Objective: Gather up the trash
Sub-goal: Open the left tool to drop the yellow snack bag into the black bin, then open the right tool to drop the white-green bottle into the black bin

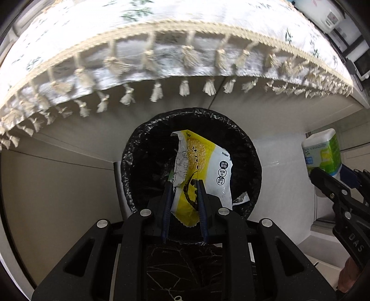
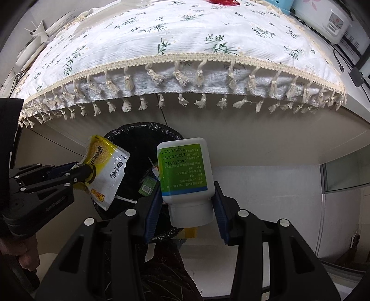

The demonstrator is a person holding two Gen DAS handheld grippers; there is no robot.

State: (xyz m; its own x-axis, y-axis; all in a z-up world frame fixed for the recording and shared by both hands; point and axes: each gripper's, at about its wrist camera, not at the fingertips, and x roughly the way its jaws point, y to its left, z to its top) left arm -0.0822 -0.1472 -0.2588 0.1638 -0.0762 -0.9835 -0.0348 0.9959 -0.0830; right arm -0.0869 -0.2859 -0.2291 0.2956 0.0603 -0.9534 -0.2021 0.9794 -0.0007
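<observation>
My left gripper (image 1: 185, 187) is shut on a yellow and white snack wrapper (image 1: 205, 166) and holds it straight over the mouth of a round bin lined with a black bag (image 1: 136, 150). In the right wrist view the same wrapper (image 2: 108, 171) hangs from the left gripper (image 2: 89, 172) at the bin's (image 2: 138, 143) left rim. My right gripper (image 2: 188, 198) is shut on a white bottle with a green label (image 2: 185, 169), cap toward the camera, above the bin's right side. The bottle (image 1: 323, 152) also shows at the right edge of the left wrist view.
A table under a white floral cloth with a tasselled fringe (image 2: 175, 76) overhangs the bin at the back. Small scraps (image 2: 148, 187) lie inside the bin. Light floor tiles (image 1: 69, 185) surround it. White appliances (image 2: 323, 20) stand at the far right. A hand (image 2: 20, 252) grips the left tool.
</observation>
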